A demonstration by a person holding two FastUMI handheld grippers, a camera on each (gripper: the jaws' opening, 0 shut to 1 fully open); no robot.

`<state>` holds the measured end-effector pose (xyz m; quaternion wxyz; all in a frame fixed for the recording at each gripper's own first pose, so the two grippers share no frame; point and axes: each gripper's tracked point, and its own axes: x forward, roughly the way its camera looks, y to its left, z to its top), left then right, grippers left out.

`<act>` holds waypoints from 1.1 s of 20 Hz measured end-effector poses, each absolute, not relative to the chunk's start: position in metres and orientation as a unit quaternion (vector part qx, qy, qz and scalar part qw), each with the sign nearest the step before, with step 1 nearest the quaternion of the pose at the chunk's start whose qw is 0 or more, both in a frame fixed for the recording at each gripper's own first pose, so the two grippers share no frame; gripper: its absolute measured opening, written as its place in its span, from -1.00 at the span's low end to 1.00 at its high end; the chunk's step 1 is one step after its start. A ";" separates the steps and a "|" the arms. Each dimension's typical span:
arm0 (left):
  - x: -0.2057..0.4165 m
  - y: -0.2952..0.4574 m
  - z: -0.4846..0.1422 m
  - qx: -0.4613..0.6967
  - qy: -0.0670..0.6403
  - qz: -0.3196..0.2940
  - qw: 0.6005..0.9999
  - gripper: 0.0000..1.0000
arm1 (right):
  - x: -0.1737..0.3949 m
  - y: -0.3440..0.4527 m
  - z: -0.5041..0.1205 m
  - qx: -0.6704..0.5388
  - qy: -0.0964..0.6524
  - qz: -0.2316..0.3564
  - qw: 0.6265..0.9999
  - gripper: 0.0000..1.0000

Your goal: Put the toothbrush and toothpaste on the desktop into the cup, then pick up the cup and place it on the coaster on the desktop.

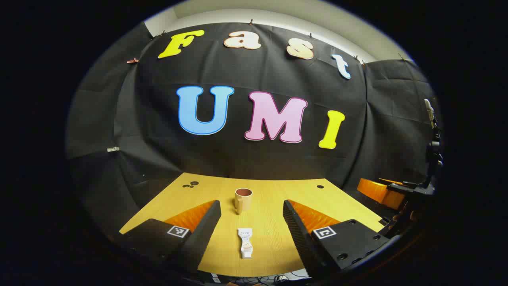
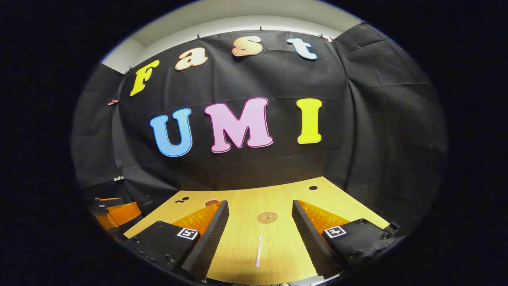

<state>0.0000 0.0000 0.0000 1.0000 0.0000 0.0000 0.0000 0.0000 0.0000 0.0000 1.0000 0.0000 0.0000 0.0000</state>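
A tan cup (image 1: 243,199) with a dark red inside stands upright mid-desk in the left gripper view. A white toothpaste tube (image 1: 246,242) lies flat on the desk nearer to me, between the spread fingers of my left gripper (image 1: 252,216), which is open and holds nothing. In the right gripper view a white toothbrush (image 2: 258,250) lies lengthwise on the desk between the fingers of my right gripper (image 2: 260,216), also open. Beyond it sits a round brown coaster (image 2: 267,217). The cup's rim (image 2: 211,203) peeks over the left finger.
The yellow wooden desk (image 1: 274,230) has small dark holes near its far corners. The black cloth wall stands right behind it. The other gripper (image 1: 387,192) hovers at the right edge of the left gripper view, and at the left edge of the right gripper view (image 2: 113,210).
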 end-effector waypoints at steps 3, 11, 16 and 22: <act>0.000 -0.008 -0.001 0.001 0.002 -0.008 1.000 0.95 | -0.003 -0.004 0.000 0.002 0.000 -0.002 1.000 0.96; 0.002 -0.009 -0.010 0.001 0.012 -0.016 1.000 0.95 | -0.002 -0.004 -0.004 0.001 0.001 -0.005 1.000 0.96; 0.003 0.008 -0.031 -0.029 0.035 -0.002 0.999 0.95 | 0.003 0.005 -0.012 -0.003 0.011 0.002 1.000 0.96; 0.014 0.021 -0.052 -0.022 0.055 0.009 0.998 0.95 | 0.017 0.014 -0.022 -0.011 0.026 0.013 1.000 0.96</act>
